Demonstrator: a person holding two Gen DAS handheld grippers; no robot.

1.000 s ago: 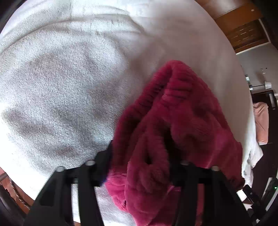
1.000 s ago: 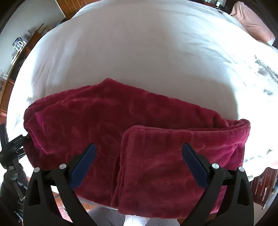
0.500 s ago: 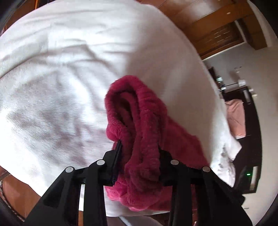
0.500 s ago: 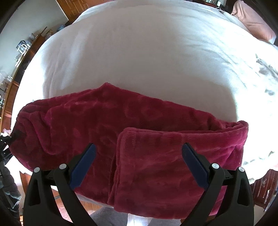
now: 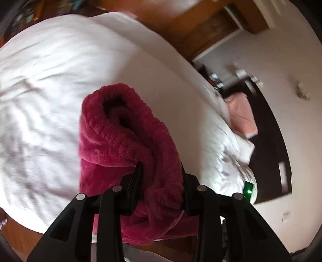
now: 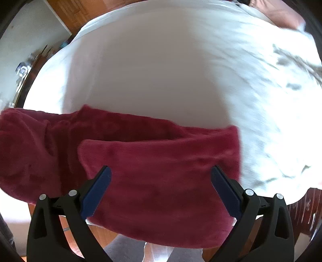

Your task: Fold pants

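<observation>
Left gripper [image 5: 161,179] clamps a thick bunch of the pants [image 5: 128,145] — raised off the bed [image 5: 50,66], likely to carry that end over for a fold; right gripper [image 6: 161,187] hangs wide, gripping nothing, above the folded part near the bed's edge (camera blurred); beyond, bare white sheet — a pink pillow [image 5: 241,114] far off, nothing blocking.

White bed [image 5: 50,60], its cover wrinkled, fills the view ahead of both tongs. Pink pillow [image 5: 241,116] lies at the bed's far end, right of the left tongs. Dark headboard [image 5: 267,141] stands beyond it against a white wall [image 5: 281,50]. Wooden floor [image 6: 66,12] shows beyond the bed's far left corner, ahead of the right tongs.
</observation>
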